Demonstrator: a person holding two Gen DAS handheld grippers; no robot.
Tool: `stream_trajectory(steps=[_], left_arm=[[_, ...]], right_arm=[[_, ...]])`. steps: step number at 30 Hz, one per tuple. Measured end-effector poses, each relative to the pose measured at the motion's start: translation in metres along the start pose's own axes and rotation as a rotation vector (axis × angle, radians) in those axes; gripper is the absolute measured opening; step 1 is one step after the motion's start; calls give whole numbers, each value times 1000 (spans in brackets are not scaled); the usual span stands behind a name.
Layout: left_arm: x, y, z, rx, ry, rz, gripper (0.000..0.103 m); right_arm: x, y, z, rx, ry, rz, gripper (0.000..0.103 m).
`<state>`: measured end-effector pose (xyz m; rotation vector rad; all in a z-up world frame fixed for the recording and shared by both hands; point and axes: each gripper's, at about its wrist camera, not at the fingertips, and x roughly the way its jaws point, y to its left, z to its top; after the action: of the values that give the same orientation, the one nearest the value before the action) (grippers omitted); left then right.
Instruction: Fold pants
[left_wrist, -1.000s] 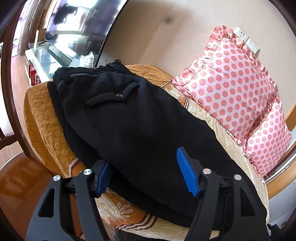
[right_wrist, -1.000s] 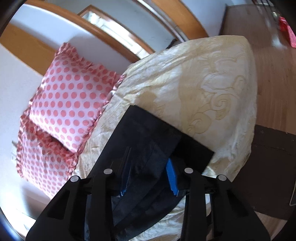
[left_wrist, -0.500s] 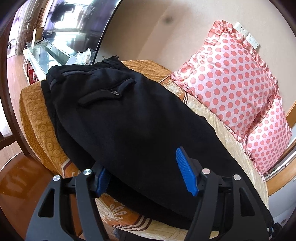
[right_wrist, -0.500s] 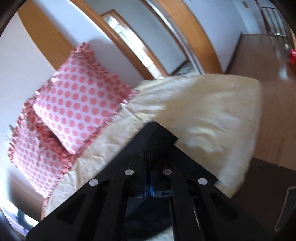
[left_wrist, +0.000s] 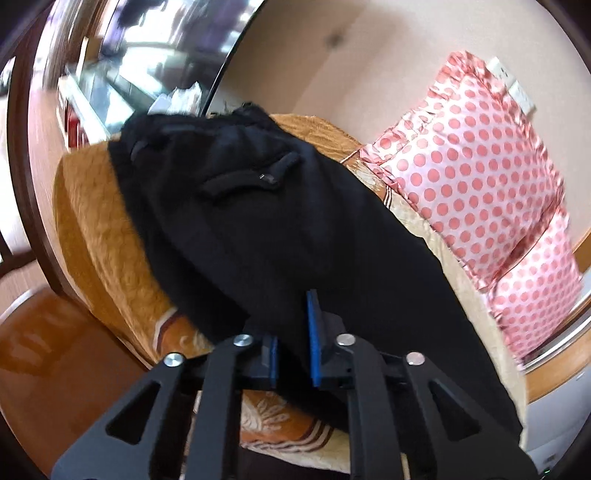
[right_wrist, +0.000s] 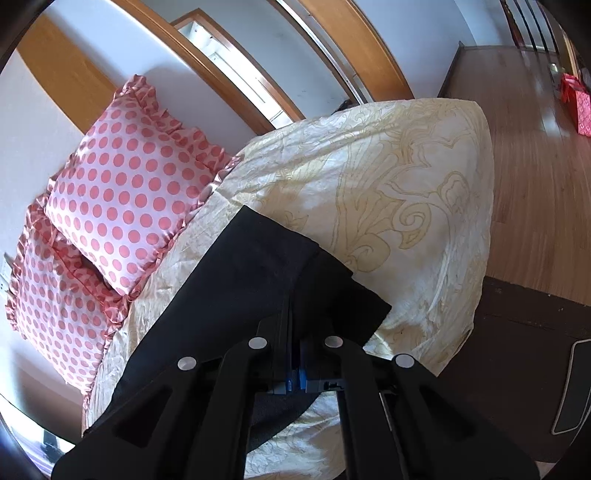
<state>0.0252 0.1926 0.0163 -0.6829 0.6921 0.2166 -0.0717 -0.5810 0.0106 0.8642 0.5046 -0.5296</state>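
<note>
- One pair of black pants (left_wrist: 280, 229), plain dark cloth, laid lengthwise on the bed (right_wrist: 406, 192); waistband end toward the orange-gold end of the bed, leg ends on the pale cream end.
- Seat side faces up in the left wrist view: a flapped back pocket (left_wrist: 251, 179) with a small button shows on the upper half; the waistband is bunched at the far edge of the bed.
- Leg hems (right_wrist: 295, 266) in the right wrist view lie one over the other, slightly offset, with square-cut ends, flat on the bed's cream cover.
- Left gripper (left_wrist: 293, 347): blue pads drawn close together with a fold of the pants' near edge pinched between them, at the bed's front side.
- Right gripper (right_wrist: 291, 354): fingers clamped tight on the hem cloth, blue pads barely visible, a ridge of fabric standing up between them.
- Two pink polka-dot pillows (right_wrist: 122, 184), frilled, standing against the wall at the bed's far side, just beside the pants' legs.
- Wooden floor (right_wrist: 535, 177) beyond the bed's cream end.
</note>
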Motion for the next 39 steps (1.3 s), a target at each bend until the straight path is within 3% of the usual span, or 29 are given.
stream_trajectory(steps=[6,11,12,15,16,18,20,21,24,29,34,39], left_arm=[[-16,-8,-13,89,-52,62,7],[-11,-8,-15,139,-55,78,12],[-13,-10,-15,148,-56,78,19],[-25,-17,-16,172,-97,102,55],[-30,-20,-16,184,-125,127,63],[-43,-31,-19,235,-199,165,69],[-53,-46,-23,293,-262,188,76],[-57,-57,-27,331,-289,183,81],[-55,-83,-37,431,-275,101,89],[-26,-122,-61,563,-156,-17,89],[-4,-134,-80,626,-99,-33,89],[10,-134,-87,619,-46,-44,89]], right_arm=[[-5,3,2,-17,-12,-2,2],[3,5,0,-59,-5,-41,2],[3,6,0,-73,-4,-48,2],[-1,9,0,-118,-4,-83,6],[-5,8,1,-121,-6,-90,12],[-16,4,4,-121,-39,-97,18],[-23,2,9,-130,-73,-124,45],[-28,-1,13,-126,-102,-146,67],[-31,-10,24,-109,-138,-139,67],[-13,-25,31,-60,-88,-117,64],[-19,-11,11,-138,-93,-111,55],[-28,0,-13,-156,-80,-35,52]])
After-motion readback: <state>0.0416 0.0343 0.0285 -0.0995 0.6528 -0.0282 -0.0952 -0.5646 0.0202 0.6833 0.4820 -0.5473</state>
